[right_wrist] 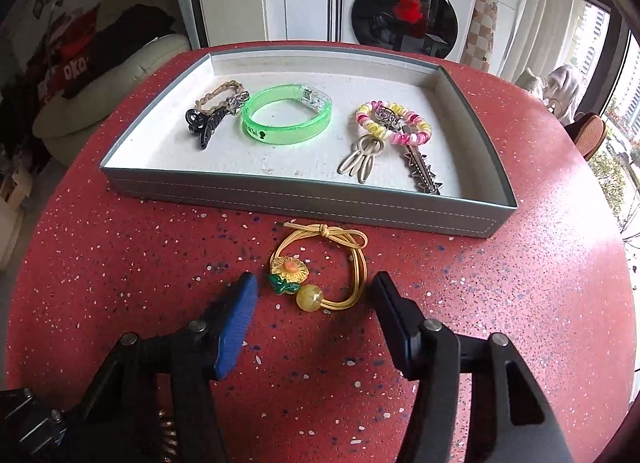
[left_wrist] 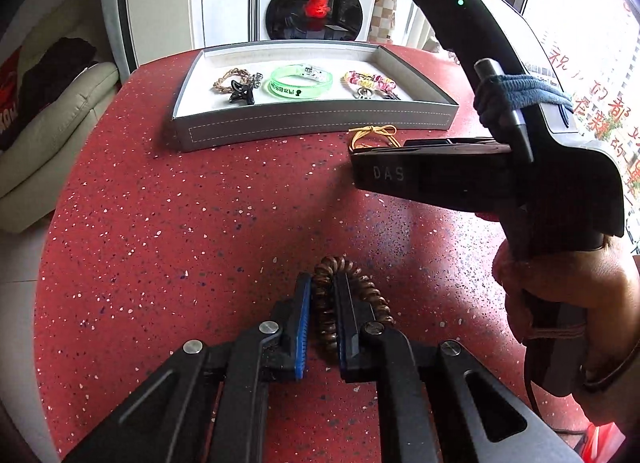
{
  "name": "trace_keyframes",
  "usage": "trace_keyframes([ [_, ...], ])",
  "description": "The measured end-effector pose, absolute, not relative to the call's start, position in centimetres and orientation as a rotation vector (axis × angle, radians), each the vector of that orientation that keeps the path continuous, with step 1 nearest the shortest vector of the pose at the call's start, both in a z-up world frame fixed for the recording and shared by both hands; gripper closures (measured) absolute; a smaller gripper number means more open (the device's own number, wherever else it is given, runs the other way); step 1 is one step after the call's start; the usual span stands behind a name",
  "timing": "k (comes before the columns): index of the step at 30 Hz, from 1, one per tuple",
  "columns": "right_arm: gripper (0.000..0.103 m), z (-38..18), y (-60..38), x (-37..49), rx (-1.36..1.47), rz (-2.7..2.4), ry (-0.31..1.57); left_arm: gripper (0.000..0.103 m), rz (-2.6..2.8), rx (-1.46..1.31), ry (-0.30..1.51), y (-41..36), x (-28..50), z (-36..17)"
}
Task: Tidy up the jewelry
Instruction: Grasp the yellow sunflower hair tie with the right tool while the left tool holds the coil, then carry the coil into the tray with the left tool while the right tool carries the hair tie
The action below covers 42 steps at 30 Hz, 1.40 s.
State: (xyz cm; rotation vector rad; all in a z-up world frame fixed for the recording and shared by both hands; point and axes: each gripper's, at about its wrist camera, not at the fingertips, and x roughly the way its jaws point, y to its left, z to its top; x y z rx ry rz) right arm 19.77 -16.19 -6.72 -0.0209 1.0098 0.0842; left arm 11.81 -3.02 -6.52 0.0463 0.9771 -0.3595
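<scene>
My left gripper [left_wrist: 323, 283] is shut on a brown spiral hair tie [left_wrist: 326, 305], low over the red table. My right gripper [right_wrist: 316, 291] is open, its fingers on either side of a yellow sunflower hair tie [right_wrist: 320, 263] that lies on the table just in front of the tray. The grey tray [right_wrist: 304, 205] holds a black claw clip [right_wrist: 204, 125], a braided tan bracelet [right_wrist: 218, 93], a green bangle [right_wrist: 286, 115] and a pink-yellow coil keyring with keys [right_wrist: 394, 127]. In the left wrist view the tray [left_wrist: 312, 123] is far ahead.
The round red speckled table [left_wrist: 180, 223] carries everything. The right hand-held gripper's body [left_wrist: 500, 143] fills the right of the left wrist view. A washing machine [right_wrist: 404, 3] and a red-handled mop stand behind the table. A cream sofa [left_wrist: 48, 135] is at the left.
</scene>
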Motion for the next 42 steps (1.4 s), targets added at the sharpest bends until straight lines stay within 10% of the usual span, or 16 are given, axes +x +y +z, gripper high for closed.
trace_keyframes([
  [4, 0.089, -6.5, -16.6, 19.6, 0.000, 0.074, 1.008, 0.073, -0.360, 0.039, 0.978, -2.8, 11.9, -6.5],
  [34, 0.089, -3.5, -22.3, 12.9, 0.286, 0.134, 0.935, 0.072, -0.305, -0.035, 0.959, -0.6, 12.1, -5.2],
  [35, 0.089, -3.4, -22.4, 12.6, 0.291, 0.136, 0.933, 0.066, -0.294, -0.038, 0.963, -0.4, 12.1, -5.2],
  [37, 0.089, -3.2, -22.6, 12.0, 0.300, 0.139, 0.926, 0.000, -0.277, -0.038, 0.961, 0.0, 11.9, -5.2],
  [42, 0.088, -2.9, -23.0, 10.9, 0.316, 0.143, 0.916, 0.000, -0.242, 0.015, 0.923, 0.2, 11.4, -5.1],
])
